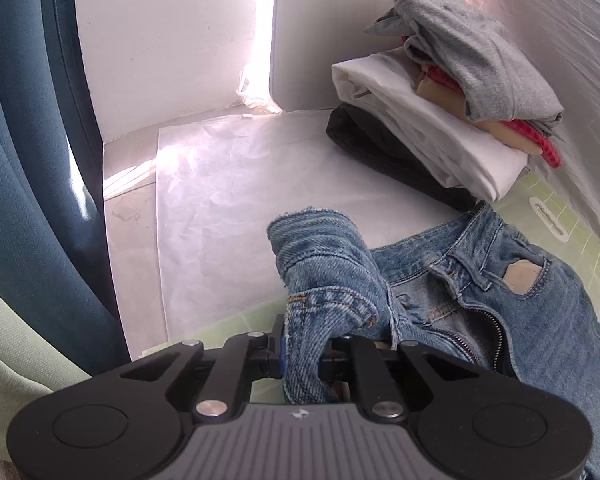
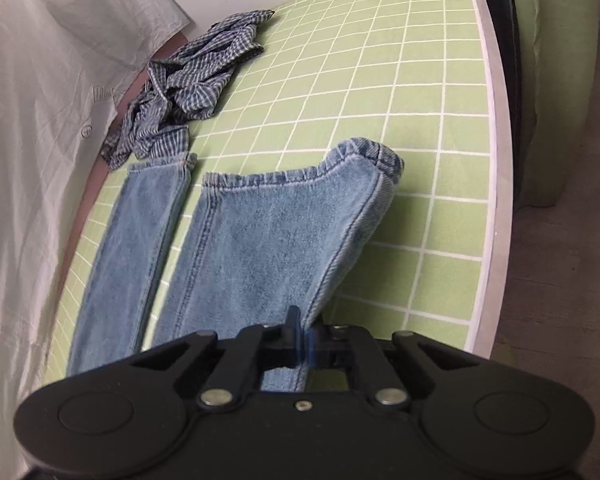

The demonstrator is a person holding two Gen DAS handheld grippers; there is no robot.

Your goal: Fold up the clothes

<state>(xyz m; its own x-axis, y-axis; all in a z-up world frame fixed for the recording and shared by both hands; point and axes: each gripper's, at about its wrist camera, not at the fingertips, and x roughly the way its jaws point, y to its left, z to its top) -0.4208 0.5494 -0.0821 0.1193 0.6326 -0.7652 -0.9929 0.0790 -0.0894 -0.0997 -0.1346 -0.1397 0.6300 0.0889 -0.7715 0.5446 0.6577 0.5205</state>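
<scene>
Both wrist views close, angled down over jaws — left toward waistband, right toward hems, sharing the jeans (image 1: 480, 300).

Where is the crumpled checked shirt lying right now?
In the right wrist view, the checked shirt lies bunched at upper left on the green grid mat, just beyond the jeans leg hems, beside the white cloth.

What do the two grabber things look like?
Both are black with round side discs, silver bolts and blue finger pads. The left gripper has a ribbed grey plate with a tiny logo. The right gripper has a plain black plate with one small screw.
</scene>
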